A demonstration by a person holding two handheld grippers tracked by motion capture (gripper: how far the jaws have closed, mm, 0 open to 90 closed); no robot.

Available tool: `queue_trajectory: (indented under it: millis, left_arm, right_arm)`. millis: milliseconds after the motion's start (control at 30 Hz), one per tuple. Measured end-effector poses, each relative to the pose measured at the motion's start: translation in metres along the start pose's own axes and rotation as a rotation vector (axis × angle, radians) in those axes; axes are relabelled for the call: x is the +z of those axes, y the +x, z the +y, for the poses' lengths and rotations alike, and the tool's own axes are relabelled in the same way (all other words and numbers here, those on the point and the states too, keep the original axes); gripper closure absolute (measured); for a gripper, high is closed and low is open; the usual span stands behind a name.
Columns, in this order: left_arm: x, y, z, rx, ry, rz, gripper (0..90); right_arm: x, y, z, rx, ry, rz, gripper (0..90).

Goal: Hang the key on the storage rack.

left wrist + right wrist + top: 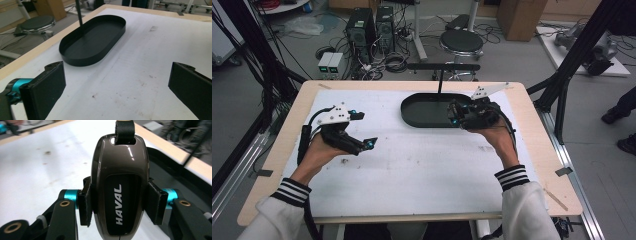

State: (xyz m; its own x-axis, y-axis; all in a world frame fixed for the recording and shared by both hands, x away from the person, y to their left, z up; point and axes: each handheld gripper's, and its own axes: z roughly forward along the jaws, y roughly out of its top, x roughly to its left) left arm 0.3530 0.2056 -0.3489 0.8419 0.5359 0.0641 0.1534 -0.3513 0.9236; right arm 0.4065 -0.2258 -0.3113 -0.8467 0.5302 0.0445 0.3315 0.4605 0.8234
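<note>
A: Right gripper (117, 202): your jaws are clamped on the flanks of the brown key fob (120, 185), one pad on each side. The fob stands lengthwise between them, its black strap loop (124, 130) at the far end (the lettering "HAVAL" runs along its dark face).

B: And where do you have it over the table?

A: In the high view your right gripper (453, 113) sits at the near right rim of the black oval tray (422, 111), at the far middle of the white mat (412, 160). Whether the fob is over the tray or just short of it, I cannot tell.

B: Left side?

A: Your left gripper (115, 85) has its jaws spread wide, nothing between them, bare mat beneath. It is at the left of the mat, well apart from the tray (92, 40), which lies empty ahead of it, a thin black post (79, 12) rising at its far edge
</note>
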Motion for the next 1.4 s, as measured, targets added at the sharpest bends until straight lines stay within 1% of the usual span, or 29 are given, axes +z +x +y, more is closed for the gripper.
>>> queue_trajectory:
  millis: [100, 167, 233, 267, 333, 400, 433, 467, 500, 533, 567, 600, 633, 667, 700, 800, 933, 967, 1000, 1033, 1100, 1167, 1200, 1233, 1267, 1300, 1333, 1400]
  left_arm:
    - [-0.009, 0.001, -0.010, -0.026, -0.055, 0.039, 1.8]
    - [-0.016, 0.002, -0.016, -0.045, -0.088, 0.051, 1.8]
    - [-0.021, 0.003, -0.022, -0.054, -0.104, 0.069, 1.8]
    - [-0.023, 0.003, -0.025, -0.060, -0.114, 0.072, 1.7]
    - [-0.026, 0.003, -0.028, -0.065, -0.118, 0.077, 1.7]
    - [-0.029, 0.002, -0.036, -0.070, -0.131, 0.089, 1.8]
    - [-0.030, 0.002, -0.039, -0.072, -0.134, 0.097, 1.7]
    - [-0.030, 0.002, -0.039, -0.072, -0.134, 0.097, 1.8]
    - [-0.031, 0.000, -0.047, -0.081, -0.127, 0.114, 1.7]
    - [-0.031, 0.000, -0.051, -0.091, -0.136, 0.120, 1.7]
    - [-0.032, -0.001, -0.056, -0.098, -0.144, 0.122, 1.8]
    - [-0.032, -0.002, -0.060, -0.102, -0.150, 0.128, 1.7]
    - [-0.032, -0.002, -0.060, -0.102, -0.150, 0.128, 1.8]
    - [-0.033, -0.003, -0.068, -0.116, -0.170, 0.132, 1.7]
    - [-0.034, -0.004, -0.073, -0.120, -0.183, 0.136, 1.8]
    - [-0.037, -0.006, -0.084, -0.125, -0.213, 0.148, 1.7]
    - [-0.041, -0.008, -0.097, -0.156, -0.244, 0.160, 1.8]
    - [-0.042, -0.008, -0.100, -0.158, -0.245, 0.160, 1.7]
    - [-0.042, -0.009, -0.102, -0.158, -0.247, 0.165, 1.7]
    - [-0.042, -0.010, -0.103, -0.153, -0.249, 0.166, 1.7]
    - [-0.042, -0.011, -0.106, -0.158, -0.254, 0.161, 1.7]
    - [-0.042, -0.013, -0.108, -0.152, -0.260, 0.173, 1.7]
    - [-0.042, -0.013, -0.108, -0.152, -0.260, 0.173, 1.8]
    - [-0.042, -0.015, -0.110, -0.151, -0.271, 0.178, 1.7]
    - [-0.042, -0.015, -0.110, -0.151, -0.271, 0.178, 1.8]
    - [-0.042, -0.016, -0.113, -0.153, -0.283, 0.180, 1.7]
    - [-0.042, -0.016, -0.113, -0.153, -0.283, 0.180, 1.7]
    - [-0.041, -0.017, -0.115, -0.153, -0.284, 0.184, 1.7]
  right_arm:
    - [-0.005, -0.007, 0.002, 0.035, -0.010, -0.045, 48.2]
    - [-0.009, -0.011, 0.004, 0.056, -0.014, -0.076, 48.2]
    - [-0.012, -0.015, 0.005, 0.068, -0.017, -0.102, 48.2]
    - [-0.014, -0.017, 0.006, 0.077, -0.020, -0.111, 48.3]
    - [-0.016, -0.022, 0.006, 0.092, -0.016, -0.129, 48.2]
    - [-0.018, -0.026, 0.007, 0.094, -0.012, -0.150, 48.2]
    - [-0.019, -0.029, 0.008, 0.099, -0.010, -0.159, 48.2]
    - [-0.020, -0.031, 0.008, 0.101, -0.002, -0.171, 48.2]
    - [-0.020, -0.033, 0.009, 0.099, 0.006, -0.185, 48.2]
    - [-0.021, -0.035, 0.010, 0.112, 0.008, -0.193, 48.2]
    - [-0.022, -0.038, 0.011, 0.113, 0.004, -0.202, 48.2]
    - [-0.024, -0.039, 0.011, 0.127, 0.002, -0.206, 48.2]
    - [-0.024, -0.042, 0.012, 0.132, -0.001, -0.212, 48.2]
    - [-0.025, -0.044, 0.013, 0.137, 0.001, -0.223, 48.2]
    - [-0.026, -0.045, 0.014, 0.137, 0.001, -0.234, 48.2]
    - [-0.029, -0.051, 0.016, 0.147, 0.002, -0.258, 48.2]
    - [-0.032, -0.058, 0.020, 0.161, 0.006, -0.290, 48.2]
    - [-0.033, -0.060, 0.020, 0.170, 0.009, -0.296, 48.2]
    - [-0.033, -0.062, 0.021, 0.166, 0.008, -0.303, 48.2]
    - [-0.033, -0.064, 0.023, 0.174, 0.015, -0.307, 48.2]
    - [-0.033, -0.067, 0.025, 0.174, 0.015, -0.315, 48.2]
    - [-0.032, -0.071, 0.026, 0.177, 0.018, -0.320, 48.2]
    - [-0.032, -0.072, 0.027, 0.184, 0.020, -0.322, 48.2]
    - [-0.031, -0.075, 0.027, 0.181, 0.018, -0.325, 48.2]
    - [-0.031, -0.075, 0.027, 0.181, 0.018, -0.325, 48.2]
    - [-0.030, -0.078, 0.029, 0.189, 0.023, -0.334, 48.2]
    - [-0.030, -0.078, 0.029, 0.189, 0.023, -0.334, 48.2]
    - [-0.029, -0.082, 0.031, 0.197, 0.031, -0.351, 48.2]
